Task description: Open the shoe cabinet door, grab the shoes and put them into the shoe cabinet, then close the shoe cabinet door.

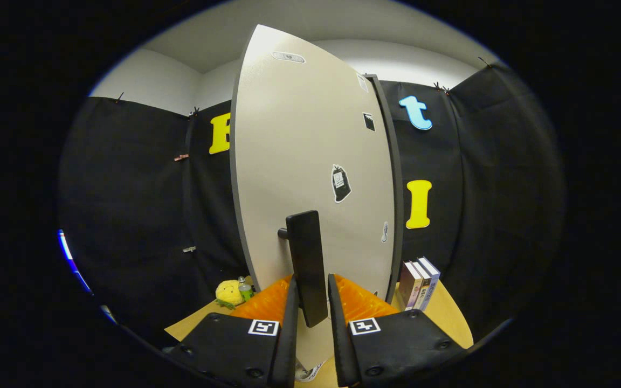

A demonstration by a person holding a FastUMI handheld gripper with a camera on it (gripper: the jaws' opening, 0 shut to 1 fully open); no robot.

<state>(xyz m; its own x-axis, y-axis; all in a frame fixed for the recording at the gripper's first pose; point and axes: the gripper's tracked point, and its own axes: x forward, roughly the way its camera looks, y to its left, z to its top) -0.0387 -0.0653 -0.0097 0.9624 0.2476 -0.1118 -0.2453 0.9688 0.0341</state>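
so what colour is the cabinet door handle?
Black handle, seen in gripper view, between the gripper jaws.

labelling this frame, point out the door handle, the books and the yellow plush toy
door handle [308,264]: gripper view, middle of its black bar.
books [420,283]: gripper view, middle spine.
yellow plush toy [228,293]: gripper view, its body.

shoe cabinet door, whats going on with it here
A person's handheld gripper has its jaws on either side of the black handle on the shoe cabinet door, seemingly gripping it. The door looks partly swung. A yellow plush toy and some books sit on the table beside the cabinet.
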